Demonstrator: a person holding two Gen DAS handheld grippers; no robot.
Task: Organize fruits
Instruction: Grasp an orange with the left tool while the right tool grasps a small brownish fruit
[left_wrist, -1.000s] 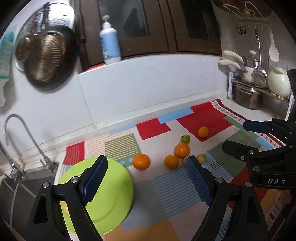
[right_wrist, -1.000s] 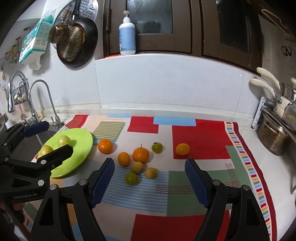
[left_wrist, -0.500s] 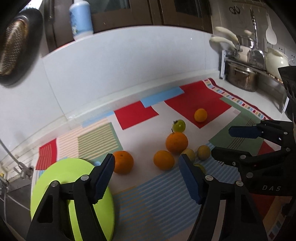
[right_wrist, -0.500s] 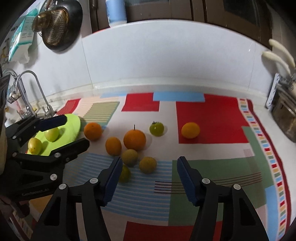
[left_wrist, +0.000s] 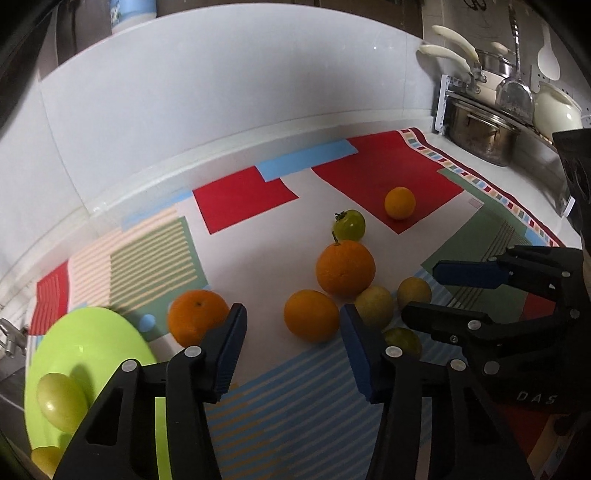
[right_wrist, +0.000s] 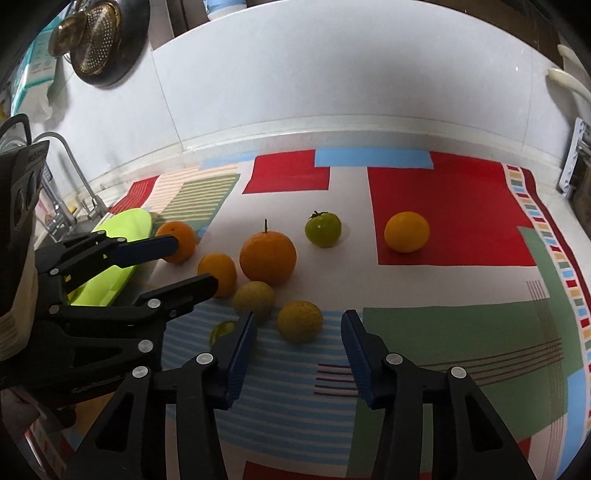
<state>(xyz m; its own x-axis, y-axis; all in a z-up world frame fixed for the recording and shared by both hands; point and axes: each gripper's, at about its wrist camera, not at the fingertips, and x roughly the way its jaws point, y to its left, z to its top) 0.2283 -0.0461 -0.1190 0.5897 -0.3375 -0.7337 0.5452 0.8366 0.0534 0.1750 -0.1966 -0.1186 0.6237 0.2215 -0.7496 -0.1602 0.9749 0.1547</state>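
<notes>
left tool (left_wrist: 293, 347): black frame, blue ribbed pads, silver screws | right tool (right_wrist: 299, 350): same

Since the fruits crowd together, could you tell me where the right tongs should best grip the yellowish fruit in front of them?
Grip the yellowish fruit across its widest middle, coming from the near side and above. It is round, and its right flank is free. The pale fruit sits close on its left, so slip that finger in carefully.
</notes>
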